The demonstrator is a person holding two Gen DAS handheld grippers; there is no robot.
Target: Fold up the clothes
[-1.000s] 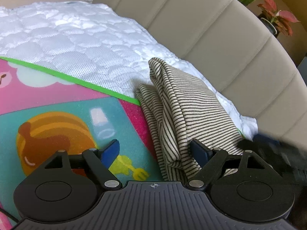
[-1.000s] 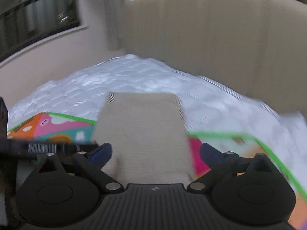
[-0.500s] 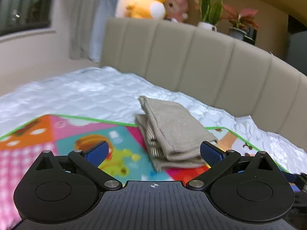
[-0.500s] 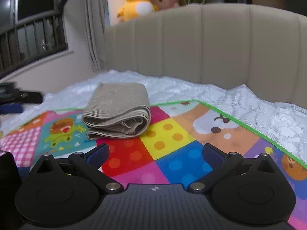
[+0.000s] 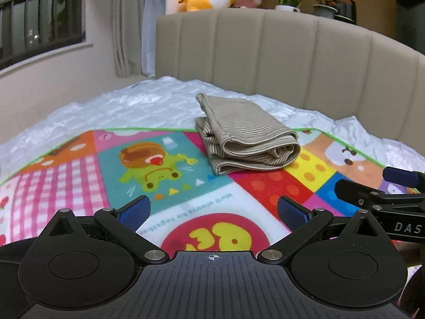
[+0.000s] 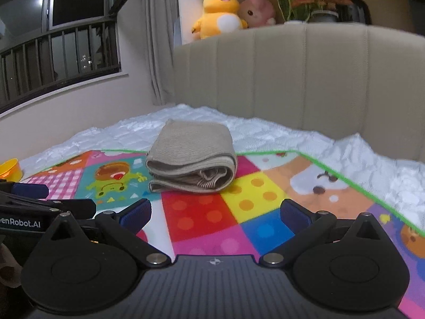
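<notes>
A folded beige garment with fine dark stripes (image 5: 247,135) (image 6: 192,156) lies at the far edge of a colourful cartoon mat (image 5: 170,175) (image 6: 255,204) on the bed. My left gripper (image 5: 212,212) hovers over the mat well short of the garment, open, with nothing between its blue pads. My right gripper (image 6: 215,212) is likewise open and empty, also set back from the garment. Each gripper shows at the edge of the other's view: the right one (image 5: 385,186) at the right, the left one (image 6: 29,194) at the left.
A white quilted mattress cover (image 5: 148,106) (image 6: 366,154) surrounds the mat. A padded beige headboard (image 5: 292,61) (image 6: 305,77) rises behind. Plush toys (image 6: 223,13) and potted plants (image 6: 316,2) sit on the ledge above it. A yellow object (image 6: 9,170) lies at the left edge.
Both grippers have pulled back from the folded garment, which now lies free on the mat. The left gripper's jaws opened wider and its view levelled out.
</notes>
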